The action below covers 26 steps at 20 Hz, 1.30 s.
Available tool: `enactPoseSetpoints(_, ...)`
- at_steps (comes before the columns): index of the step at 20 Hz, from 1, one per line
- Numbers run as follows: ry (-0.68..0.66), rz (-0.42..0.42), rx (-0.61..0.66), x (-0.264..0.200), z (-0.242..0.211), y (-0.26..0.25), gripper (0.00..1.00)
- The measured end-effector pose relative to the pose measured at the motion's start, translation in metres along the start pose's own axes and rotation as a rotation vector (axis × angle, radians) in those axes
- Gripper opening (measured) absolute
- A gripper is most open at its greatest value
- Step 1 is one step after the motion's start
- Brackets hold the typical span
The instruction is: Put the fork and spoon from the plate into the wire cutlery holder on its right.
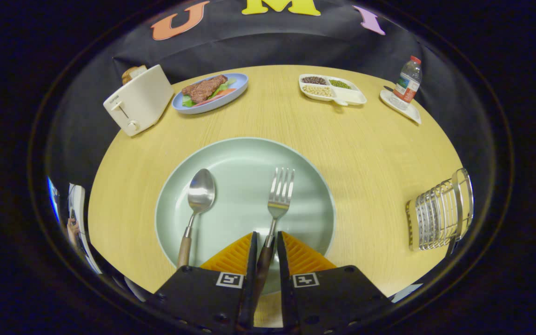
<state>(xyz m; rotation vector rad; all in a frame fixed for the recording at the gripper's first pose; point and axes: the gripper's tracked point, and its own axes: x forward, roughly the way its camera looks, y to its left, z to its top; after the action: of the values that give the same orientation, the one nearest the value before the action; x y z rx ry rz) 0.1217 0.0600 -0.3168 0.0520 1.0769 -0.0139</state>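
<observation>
The gripper is closed tightly on the fork handle, over the plate; the spoon lies left, wire cutlery holder far right.

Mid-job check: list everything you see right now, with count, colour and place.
table: 1, light wood
plate: 1, pale green, just ahead of the fingers
fork: 1, silver with brown handle, on plate, handle between the fingers
spoon: 1, silver with brown handle, on plate, left of fork
wire cutlery holder: 1, silver, right of plate
toaster: 1, cream, far left
blue plate: 1, with steak
divided tray: 1, white
water bottle: 1, red cap
gripper: 1, closed on fork handle
</observation>
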Motion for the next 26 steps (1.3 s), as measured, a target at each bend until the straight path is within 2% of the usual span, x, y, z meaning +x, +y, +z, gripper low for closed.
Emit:
enactPoseSetpoints(2, -0.004, 0.010, 0.008, -0.003, 0.000, 0.000, 0.22)
enactPoseSetpoints(3, -0.001, 0.029, 0.009, -0.001, -0.004, 0.002, 0.10)
enactPoseSetpoints(4, -0.002, 0.029, 0.009, -0.001, -0.002, 0.001, 0.08)
enactPoseSetpoints(5, -0.004, 0.032, 0.002, -0.001, -0.003, 0.003, 0.03)
enactPoseSetpoints(7, -0.017, 0.064, 0.003, -0.007, -0.002, 0.006, 0.03)
enactPoseSetpoints(8, -0.029, 0.067, 0.009, -0.011, 0.000, 0.005, 0.00)
enactPoseSetpoints(17, -0.163, 0.099, 0.005, -0.067, 0.019, -0.009, 0.00)
enactPoseSetpoints(21, -0.239, 0.102, 0.013, -0.102, 0.030, -0.034, 0.00)
enactPoseSetpoints(26, -0.319, 0.055, 0.010, -0.135, 0.036, -0.088, 0.00)
